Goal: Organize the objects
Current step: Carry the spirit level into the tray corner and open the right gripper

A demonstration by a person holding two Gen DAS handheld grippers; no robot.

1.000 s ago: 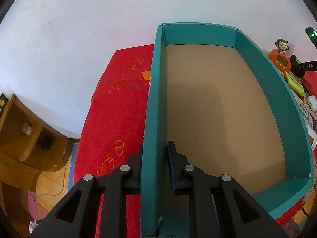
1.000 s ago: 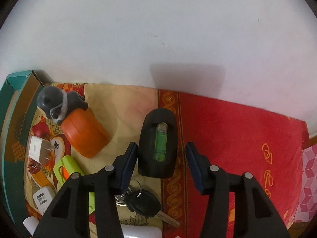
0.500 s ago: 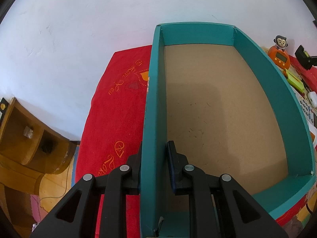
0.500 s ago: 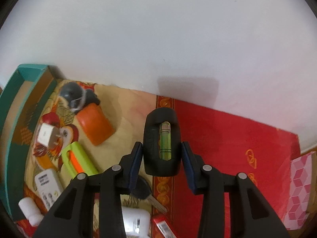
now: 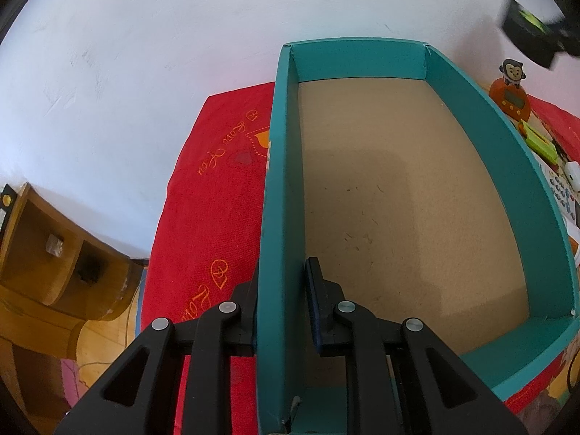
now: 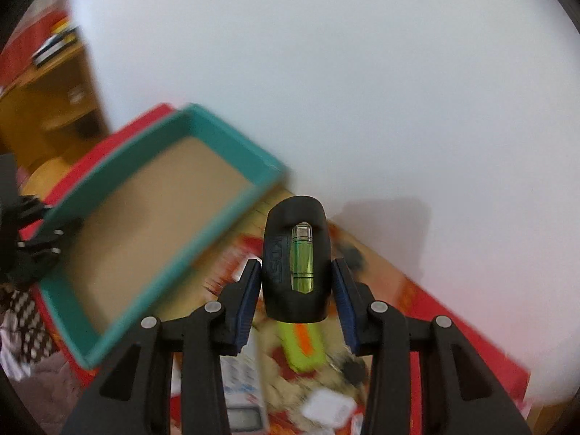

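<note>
Transfer is under way: right gripper [image 6: 295, 301] carries the black level [image 6: 296, 264] clenched in its jaws toward the teal box [image 5: 279, 217], whose wall the left gripper [image 5: 282, 311] pinches, so lowering inside and releasing likely follows.

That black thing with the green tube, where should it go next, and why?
Probably across over the teal box and down. The right tool grips the level in the air, and the left tool clamps the box wall, so nothing lies inside yet.

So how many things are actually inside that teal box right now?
0. The teal box shows only its bare brown floor. The left tongs grip its near wall, and the right tongs hold the black bubble level in the air, not yet in.
</note>
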